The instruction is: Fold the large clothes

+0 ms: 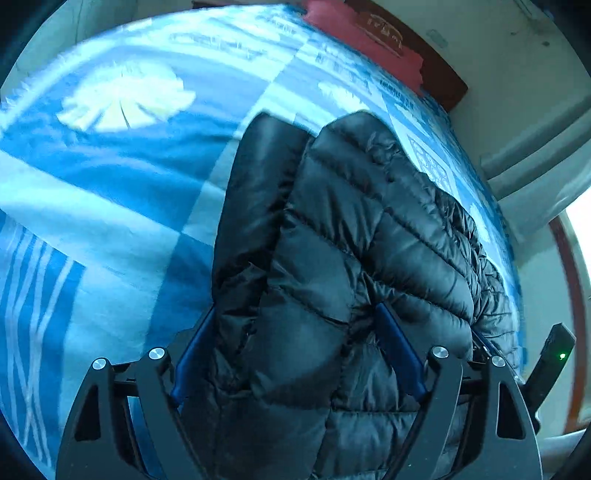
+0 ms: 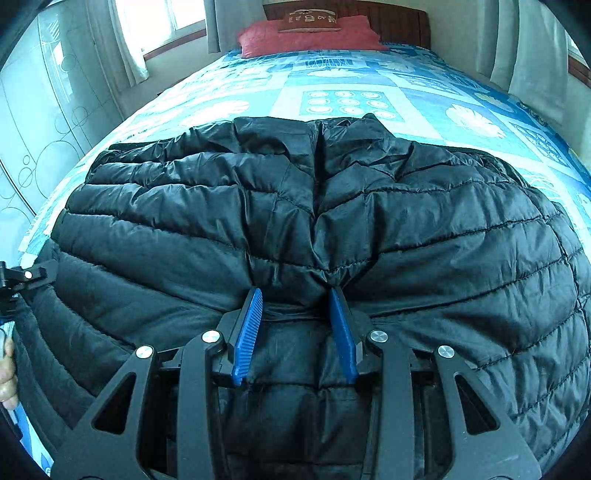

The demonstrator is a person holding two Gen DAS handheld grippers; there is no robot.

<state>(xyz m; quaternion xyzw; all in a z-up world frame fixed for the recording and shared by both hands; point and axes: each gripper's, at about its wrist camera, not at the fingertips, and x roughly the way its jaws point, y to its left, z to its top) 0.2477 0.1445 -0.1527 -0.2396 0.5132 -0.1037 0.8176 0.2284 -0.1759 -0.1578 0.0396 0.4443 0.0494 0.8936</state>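
Observation:
A black quilted puffer jacket [image 2: 424,229] lies on a bed with a blue patterned cover [image 2: 369,81]. In the right wrist view my right gripper [image 2: 297,293] has its blue fingers [image 2: 249,328] closed on a bunched ridge of the jacket near its front edge. In the left wrist view the jacket [image 1: 351,229] fills the space between the blue fingers [image 1: 397,343] of my left gripper [image 1: 295,314], whose jaws stand wide around a thick fold. The other gripper shows at the right edge [image 1: 550,365].
A red pillow [image 2: 310,35] and a dark wooden headboard [image 2: 391,22] stand at the far end of the bed. Curtains and a window [image 2: 155,26] are at the back left. A pale patterned wardrobe [image 2: 33,122] runs along the left side.

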